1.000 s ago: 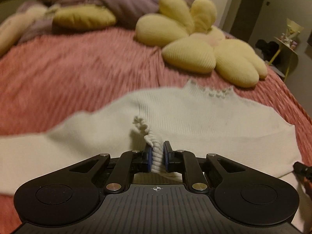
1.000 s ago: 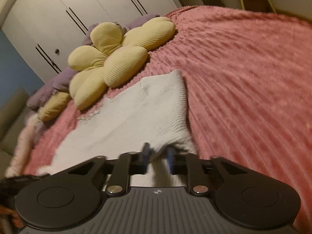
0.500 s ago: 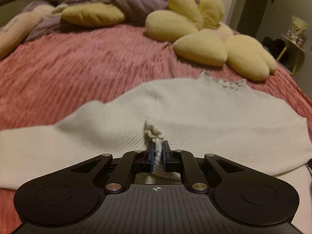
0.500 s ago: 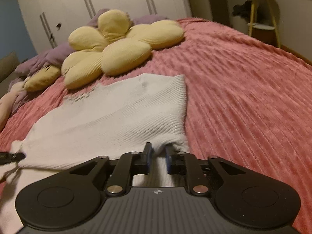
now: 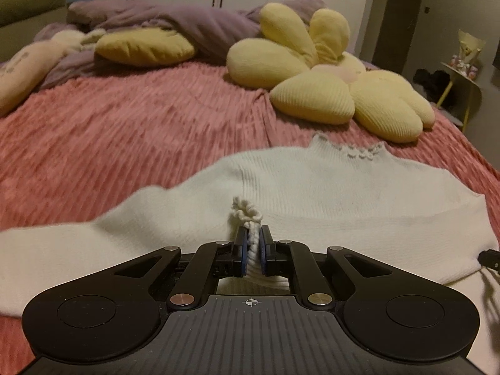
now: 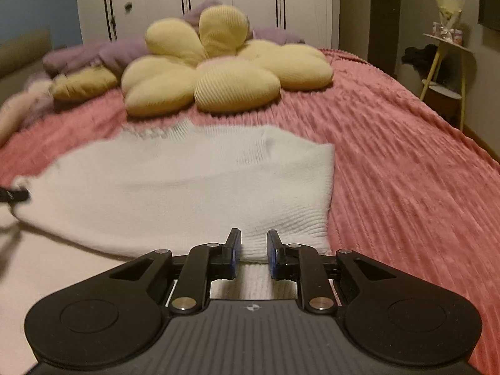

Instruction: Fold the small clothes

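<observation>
Since a second ago, the right gripper (image 6: pixel 252 251) has levelled, its jaws slightly opened around the one white ribbed knit sweater (image 6: pixel 187 187), centre frame. The left gripper (image 5: pixel 253 250) stays pinching its frilled cuff (image 5: pixel 247 215). One yellow flower-shaped cushion (image 6: pixel 218 75) sits above.

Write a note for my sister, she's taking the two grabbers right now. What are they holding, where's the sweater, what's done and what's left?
Left gripper: shut on the sweater's frilly edge, pinching a bunched bit of knit.
Right gripper: jaws a little apart, with the sweater's hem between them; they have just been opening, and the pads do not look pressed on the knit.
Sweater: white, spread on the pink bedspread, collar toward the yellow flower pillow. One sleeve stretches out to the left; the right side looks already turned in, with a straight edge.
Done: spread out, possibly one side folded.
Left: fold the long sleeve in, then fold the body.
</observation>
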A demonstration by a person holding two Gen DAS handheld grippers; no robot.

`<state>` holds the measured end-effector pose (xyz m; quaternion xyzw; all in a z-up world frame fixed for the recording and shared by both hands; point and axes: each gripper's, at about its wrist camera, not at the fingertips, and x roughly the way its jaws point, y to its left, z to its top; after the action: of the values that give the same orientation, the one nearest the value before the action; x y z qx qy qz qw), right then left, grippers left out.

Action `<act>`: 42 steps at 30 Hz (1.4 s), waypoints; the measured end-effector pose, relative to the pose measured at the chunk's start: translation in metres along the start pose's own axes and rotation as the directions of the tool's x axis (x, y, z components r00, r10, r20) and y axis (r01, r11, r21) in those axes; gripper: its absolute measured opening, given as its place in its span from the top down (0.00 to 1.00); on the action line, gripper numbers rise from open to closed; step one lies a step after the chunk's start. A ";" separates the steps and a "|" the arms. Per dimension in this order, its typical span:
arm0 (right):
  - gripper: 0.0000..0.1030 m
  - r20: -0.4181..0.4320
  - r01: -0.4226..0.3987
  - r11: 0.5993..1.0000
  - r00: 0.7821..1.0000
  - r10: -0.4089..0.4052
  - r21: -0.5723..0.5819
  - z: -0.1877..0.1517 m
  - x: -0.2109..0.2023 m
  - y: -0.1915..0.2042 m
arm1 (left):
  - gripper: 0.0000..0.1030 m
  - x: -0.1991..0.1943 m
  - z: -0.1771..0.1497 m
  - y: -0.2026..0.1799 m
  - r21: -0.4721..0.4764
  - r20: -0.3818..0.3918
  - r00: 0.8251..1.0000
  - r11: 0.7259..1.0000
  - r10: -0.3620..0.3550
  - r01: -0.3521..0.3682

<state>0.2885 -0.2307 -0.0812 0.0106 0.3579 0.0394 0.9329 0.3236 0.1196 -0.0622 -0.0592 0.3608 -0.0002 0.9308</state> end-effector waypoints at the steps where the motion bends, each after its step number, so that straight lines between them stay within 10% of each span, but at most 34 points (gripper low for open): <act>1: 0.84 0.002 0.013 1.000 1.000 -0.013 -0.003 -0.001 0.003 0.001 | 0.90 0.000 0.001 0.000 0.008 0.007 1.000 1.000 0.000 0.000; 8: 0.84 0.008 0.062 0.995 0.998 -0.062 -0.073 -0.006 0.012 0.010 | 0.81 0.021 -0.009 0.009 -0.027 -0.096 0.995 0.999 0.031 -0.034; 10: 0.83 0.003 0.075 0.990 0.997 -0.075 -0.122 -0.004 0.012 0.016 | 0.39 0.009 -0.010 0.012 -0.057 -0.088 0.995 0.998 0.036 -0.041; 12: 0.83 0.001 0.068 0.990 0.998 -0.068 -0.125 -0.002 0.006 0.017 | 0.27 -0.010 -0.014 0.023 -0.110 -0.049 0.998 0.993 0.036 -0.041; 21: 0.70 -0.009 0.011 0.997 1.000 -0.011 -0.083 -0.027 -0.022 0.023 | 0.16 -0.070 -0.063 0.119 -0.383 -0.055 0.994 0.917 0.097 -0.111; 26: 0.70 0.009 0.023 0.996 1.000 -0.022 -0.083 -0.032 -0.040 0.023 | 0.23 -0.101 -0.094 0.209 -0.637 -0.068 0.978 0.746 0.199 -0.196; 32: 0.70 0.023 0.023 0.998 1.000 -0.021 -0.053 -0.039 -0.067 0.027 | 0.45 -0.116 -0.114 0.297 -0.871 0.033 0.978 0.485 0.208 -0.074; 38: 0.69 0.004 0.019 0.997 1.000 -0.019 -0.069 -0.050 -0.078 0.040 | 0.69 -0.100 -0.128 0.338 -0.954 0.078 0.978 0.299 0.194 0.017; 42: 0.69 -0.006 0.028 0.997 1.000 -0.028 -0.070 -0.051 -0.077 0.040 | 0.90 -0.094 -0.131 0.350 -0.965 0.081 0.980 0.262 0.182 0.032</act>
<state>0.1948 -0.1975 -0.0657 -0.0272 0.3595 0.0389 0.9319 0.1510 0.4568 -0.1340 -0.5932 0.2057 0.2680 0.7307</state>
